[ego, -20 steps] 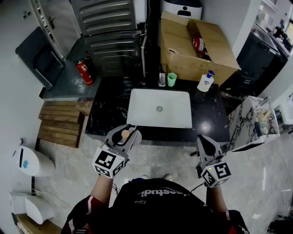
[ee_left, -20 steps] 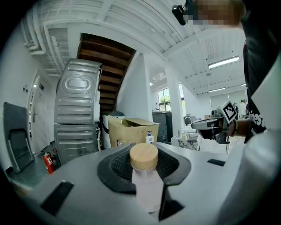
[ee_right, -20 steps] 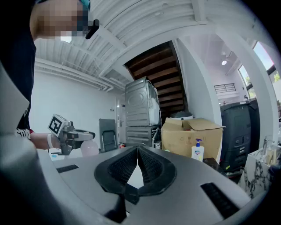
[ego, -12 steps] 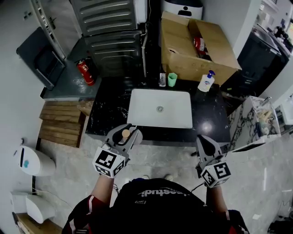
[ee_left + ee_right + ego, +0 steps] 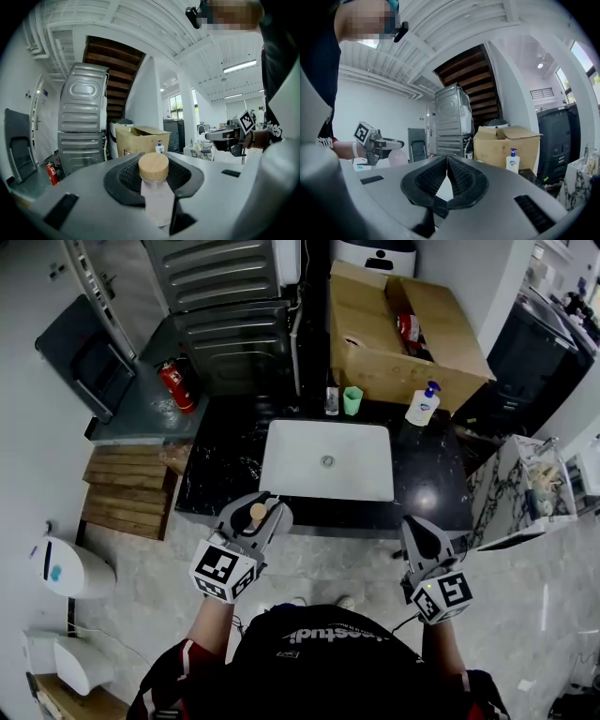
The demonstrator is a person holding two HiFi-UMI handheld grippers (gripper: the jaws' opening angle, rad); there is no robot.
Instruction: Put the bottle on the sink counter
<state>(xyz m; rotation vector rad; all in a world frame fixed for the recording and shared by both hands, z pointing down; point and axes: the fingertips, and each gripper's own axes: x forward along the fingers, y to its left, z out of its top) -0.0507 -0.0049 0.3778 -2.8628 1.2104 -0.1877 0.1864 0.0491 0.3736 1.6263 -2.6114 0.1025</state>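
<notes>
**Head view.** The left gripper (image 5: 260, 517) holds the bottle (image 5: 256, 514) over the near edge of the black tabletop (image 5: 225, 474), just left of the sink (image 5: 328, 460). The right gripper (image 5: 420, 538) hangs at the near right, short of the tabletop. Against the earlier frames almost nothing has changed: both grippers stay where they were and the bottle is no closer to the surface. The placing step is therefore judged to lie ahead, with the bottle carried and not yet set down.

**Left gripper view.** Jaws about half closed, pads pressed on the frosted body below the wooden cap (image 5: 153, 165), bottle upright. The head view reduces all this to a tan dot.

**Right gripper view.** Jaws pressed together, tips touching, nothing between them. This view alone shows the bottle side-on, at far left.

Only the head view shows the free tabletop left of the sink, and the soap dispenser (image 5: 422, 407) and cup (image 5: 352, 401) at its far edge
</notes>
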